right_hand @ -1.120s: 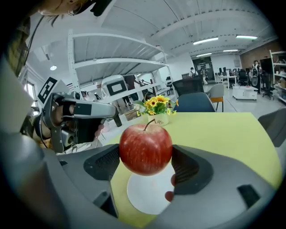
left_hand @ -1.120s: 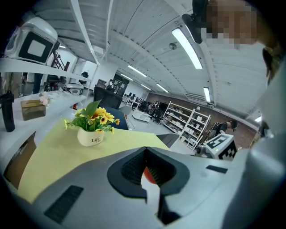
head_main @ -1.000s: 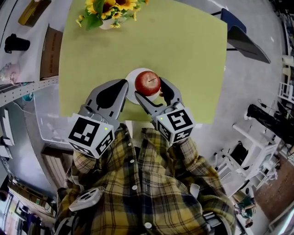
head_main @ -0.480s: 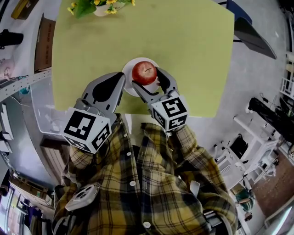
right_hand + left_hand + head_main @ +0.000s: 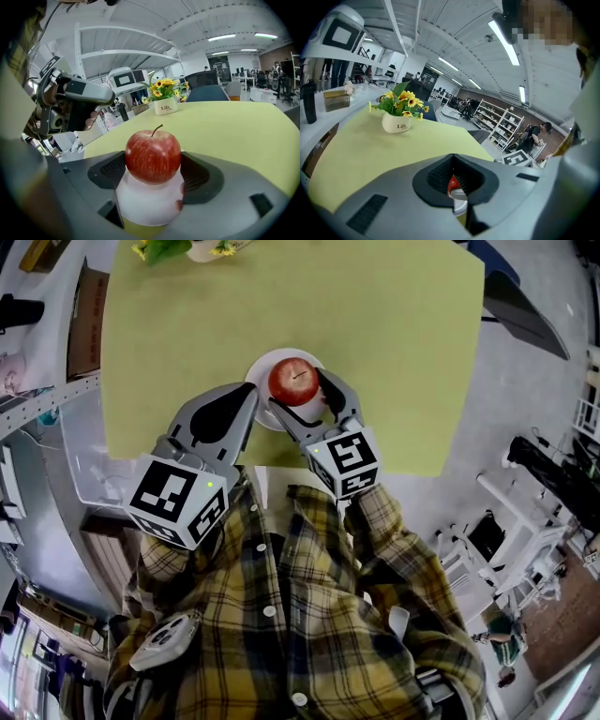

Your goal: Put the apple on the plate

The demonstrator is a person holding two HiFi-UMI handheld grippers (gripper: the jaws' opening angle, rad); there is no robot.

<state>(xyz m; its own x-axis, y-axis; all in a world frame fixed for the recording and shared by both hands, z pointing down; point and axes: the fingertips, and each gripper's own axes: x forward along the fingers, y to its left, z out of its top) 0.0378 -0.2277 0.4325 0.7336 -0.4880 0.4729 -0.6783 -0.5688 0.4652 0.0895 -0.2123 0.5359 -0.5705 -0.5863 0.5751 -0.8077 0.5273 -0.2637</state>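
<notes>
A red apple (image 5: 292, 381) sits on a small white plate (image 5: 258, 371) near the front edge of the yellow-green table (image 5: 375, 324). My right gripper (image 5: 296, 392) is shut on the apple, one pad on each side. In the right gripper view the apple (image 5: 153, 155) rests with its bottom against the plate (image 5: 145, 201), between the dark pads. My left gripper (image 5: 249, 397) hovers just left of the plate, shut and holding nothing. Through a small gap in its jaws the left gripper view shows a sliver of the apple (image 5: 452, 183) and the plate (image 5: 459, 206).
A white pot of sunflowers (image 5: 202, 249) stands at the table's far left edge. A dark chair (image 5: 511, 310) is beyond the right side. A cardboard box (image 5: 80, 324) and a clear bin (image 5: 89, 474) lie left of the table. My plaid-shirted body is at the near edge.
The head camera has shifted, so the table slides up in view. The right gripper stays shut on the apple over the plate. The left gripper keeps its place beside it.
</notes>
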